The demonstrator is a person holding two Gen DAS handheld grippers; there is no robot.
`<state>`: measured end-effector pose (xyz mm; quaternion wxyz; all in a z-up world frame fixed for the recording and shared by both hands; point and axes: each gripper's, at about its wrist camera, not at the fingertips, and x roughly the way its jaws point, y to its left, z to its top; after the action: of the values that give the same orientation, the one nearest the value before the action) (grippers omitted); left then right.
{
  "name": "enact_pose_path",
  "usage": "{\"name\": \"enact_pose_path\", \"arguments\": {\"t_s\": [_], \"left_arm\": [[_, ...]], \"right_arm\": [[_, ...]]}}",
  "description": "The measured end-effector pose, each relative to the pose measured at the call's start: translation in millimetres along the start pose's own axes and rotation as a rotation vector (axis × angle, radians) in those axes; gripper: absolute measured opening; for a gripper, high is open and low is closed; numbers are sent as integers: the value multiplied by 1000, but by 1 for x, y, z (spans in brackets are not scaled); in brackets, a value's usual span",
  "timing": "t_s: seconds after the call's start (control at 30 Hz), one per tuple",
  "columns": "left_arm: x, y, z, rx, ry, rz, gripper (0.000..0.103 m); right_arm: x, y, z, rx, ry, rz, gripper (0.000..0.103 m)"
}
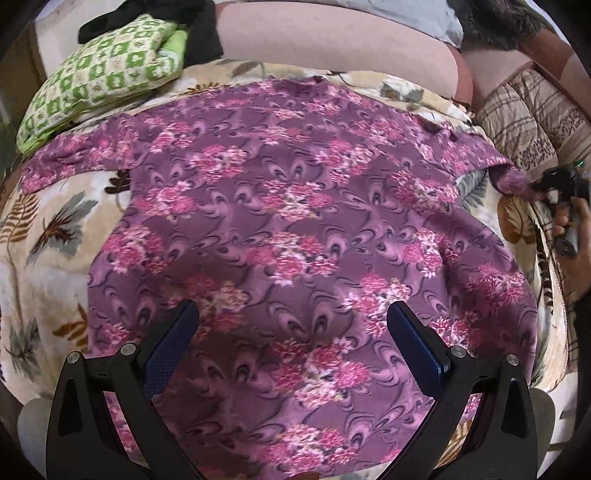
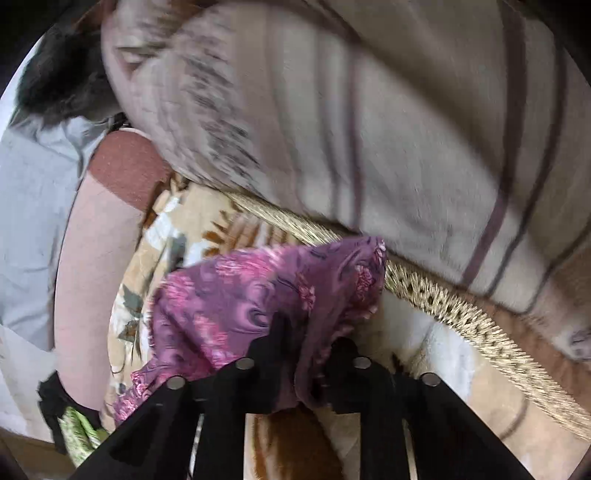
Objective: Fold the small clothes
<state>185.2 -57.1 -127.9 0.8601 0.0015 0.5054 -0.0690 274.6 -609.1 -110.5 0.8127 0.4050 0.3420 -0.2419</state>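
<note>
A purple floral shirt (image 1: 295, 236) is lying spread flat on a leaf-print blanket (image 1: 48, 236), filling the middle of the left wrist view, with one sleeve reaching toward 9 o'clock and the other toward 3 o'clock.

The left gripper (image 1: 291, 321) is hovering over the shirt's lower part at 6 o'clock. Its jaws are standing wide apart, released, with nothing between the blue pads (image 1: 173, 336). Whether the tips are touching the cloth cannot be told.

At 3 o'clock in the same view, the right gripper (image 1: 543, 184) is sitting at the end of the right sleeve, with the person's hand (image 1: 576, 229) around its handle.

In the right wrist view, the right gripper (image 2: 308, 343) is clenching the sleeve end (image 2: 266, 295): the purple cloth is bunching up between the black fingers (image 2: 271, 343) and spilling out toward 12 and 9 o'clock. The picture is blurred, so the cloth's edges are soft.

A green checked pillow (image 1: 99, 74) is resting at 10 o'clock beyond the shirt, touching the blanket, with a dark garment (image 1: 147, 22) behind it. A pale pink bolster (image 1: 332, 40) is running across 12 o'clock. A striped quilt (image 1: 535, 122) is lying at 2 o'clock, just beside the held sleeve; in the right wrist view the same quilt (image 2: 406, 129) is filling the upper half, above the blanket's fringed gold edge (image 2: 461, 310).
</note>
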Motion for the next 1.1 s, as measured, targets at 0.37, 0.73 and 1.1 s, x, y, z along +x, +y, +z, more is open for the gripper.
{"name": "enact_pose_path", "arguments": {"t_s": [0.37, 0.73, 1.1], "left_arm": [[-46, 66, -2, -139, -67, 3, 102], [-25, 82, -18, -166, -22, -9, 102], [22, 69, -33, -105, 7, -4, 102]], "right_arm": [[-212, 216, -160, -798, -309, 244, 7], [-143, 151, -189, -671, -71, 217, 82], [25, 110, -158, -782, 85, -147, 67]]}}
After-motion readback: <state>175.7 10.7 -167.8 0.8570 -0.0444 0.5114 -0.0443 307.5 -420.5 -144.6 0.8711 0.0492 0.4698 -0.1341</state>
